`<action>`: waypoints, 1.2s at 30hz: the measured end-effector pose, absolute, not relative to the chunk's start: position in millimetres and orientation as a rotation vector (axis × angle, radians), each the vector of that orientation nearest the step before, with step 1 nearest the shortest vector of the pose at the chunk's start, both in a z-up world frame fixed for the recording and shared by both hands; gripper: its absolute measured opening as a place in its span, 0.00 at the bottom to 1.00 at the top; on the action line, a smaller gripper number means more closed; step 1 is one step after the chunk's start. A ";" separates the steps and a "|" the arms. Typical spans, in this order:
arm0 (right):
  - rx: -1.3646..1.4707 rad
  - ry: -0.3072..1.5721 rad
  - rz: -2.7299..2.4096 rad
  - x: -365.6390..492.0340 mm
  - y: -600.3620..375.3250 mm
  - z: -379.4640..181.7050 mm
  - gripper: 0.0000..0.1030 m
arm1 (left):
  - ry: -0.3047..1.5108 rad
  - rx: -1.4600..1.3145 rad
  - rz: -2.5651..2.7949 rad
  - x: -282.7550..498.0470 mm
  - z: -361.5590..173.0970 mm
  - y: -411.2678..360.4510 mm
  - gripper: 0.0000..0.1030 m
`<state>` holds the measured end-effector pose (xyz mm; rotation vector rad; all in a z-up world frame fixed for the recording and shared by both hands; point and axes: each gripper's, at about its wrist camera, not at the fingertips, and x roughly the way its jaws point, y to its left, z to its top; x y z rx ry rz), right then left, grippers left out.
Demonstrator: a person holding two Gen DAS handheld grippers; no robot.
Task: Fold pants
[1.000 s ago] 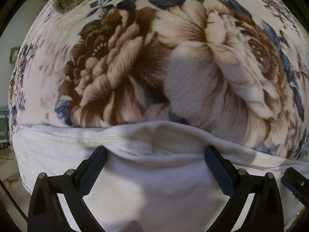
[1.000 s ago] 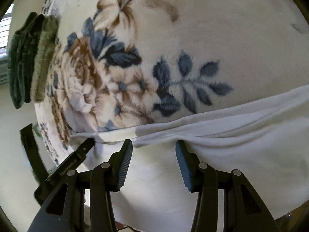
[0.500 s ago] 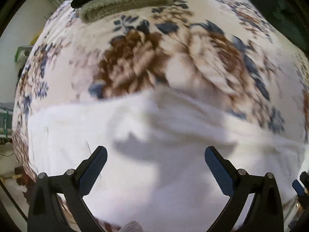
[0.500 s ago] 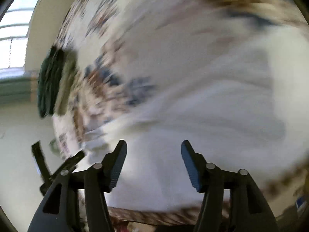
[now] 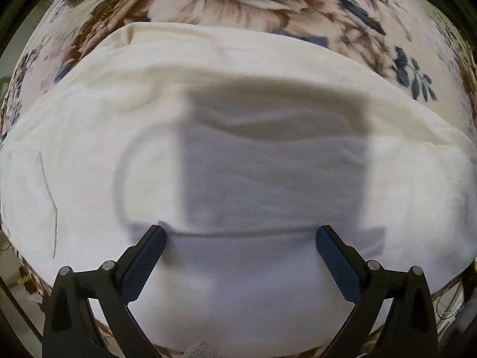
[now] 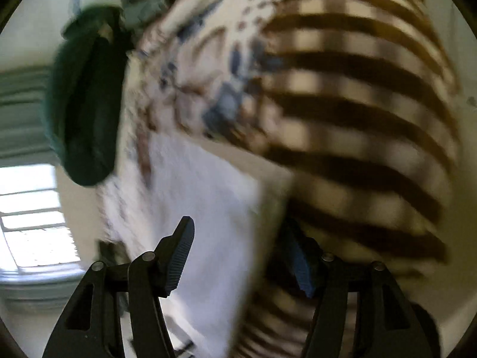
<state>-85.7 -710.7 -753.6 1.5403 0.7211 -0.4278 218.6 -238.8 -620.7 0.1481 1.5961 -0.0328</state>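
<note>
The white pants (image 5: 238, 161) lie folded in a wide band across the floral blanket (image 5: 238, 0). My left gripper (image 5: 238, 253) hovers above the near part of the pants, wide open and empty, its shadow on the cloth. In the blurred right wrist view the pants (image 6: 202, 208) show as a white patch. My right gripper (image 6: 241, 256) is open and empty, turned toward the blanket's edge.
Folded dark green clothes (image 6: 86, 98) lie stacked at the far end of the blanket. A brown-striped border of the blanket (image 6: 357, 119) fills the right wrist view. A bright window (image 6: 32, 217) is at the left.
Both grippers have pulled back from the far fold edge and risen. The left now sees the whole folded band. The right has swung sharply sideways toward the striped border.
</note>
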 end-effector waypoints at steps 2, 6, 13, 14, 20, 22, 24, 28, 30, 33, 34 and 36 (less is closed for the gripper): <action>1.534 0.691 -0.409 -79.6 -716.7 -755.9 0.60 | 1.602 0.147 -0.040 222.3 -627.5 -230.5 1.00; 1.582 0.674 -0.377 -62.4 -712.1 -772.9 0.43 | 1.608 0.145 -0.041 224.9 -636.0 -219.9 1.00; 1.518 0.674 -0.381 -28.0 -685.4 -756.2 0.09 | 1.581 0.106 -0.025 224.6 -645.3 -196.7 1.00; 1.492 0.675 -0.380 -22.7 -679.9 -746.2 0.09 | 1.589 0.106 -0.024 226.5 -646.4 -197.8 1.00; 1.292 0.694 -0.302 11.1 -644.3 -661.7 0.09 | 1.560 -0.016 -0.031 233.3 -614.4 -171.9 1.00; 1.214 0.710 -0.260 27.9 -621.0 -632.1 0.08 | 1.528 -0.023 -0.024 231.9 -598.2 -158.9 1.00; 1.165 0.723 -0.220 45.0 -594.0 -610.3 0.08 | 1.486 -0.040 -0.020 227.4 -578.1 -139.5 1.00; 1.080 0.782 -0.107 77.5 -513.7 -583.7 0.08 | 1.422 -0.044 0.001 220.0 -549.3 -96.1 1.00; 1.037 0.819 -0.051 88.6 -466.8 -581.9 0.08 | 1.392 -0.042 0.033 211.5 -533.9 -81.6 1.00; 0.965 0.898 0.016 103.8 -390.8 -597.7 0.08 | 1.373 -0.088 0.082 182.7 -526.0 -68.1 1.00; 0.950 0.931 0.038 110.1 -363.5 -608.8 0.08 | 1.377 -0.104 0.101 189.7 -532.5 -65.2 1.00; 0.909 0.992 0.070 120.0 -316.6 -632.8 0.08 | 1.382 -0.150 0.142 185.1 -538.4 -36.6 1.00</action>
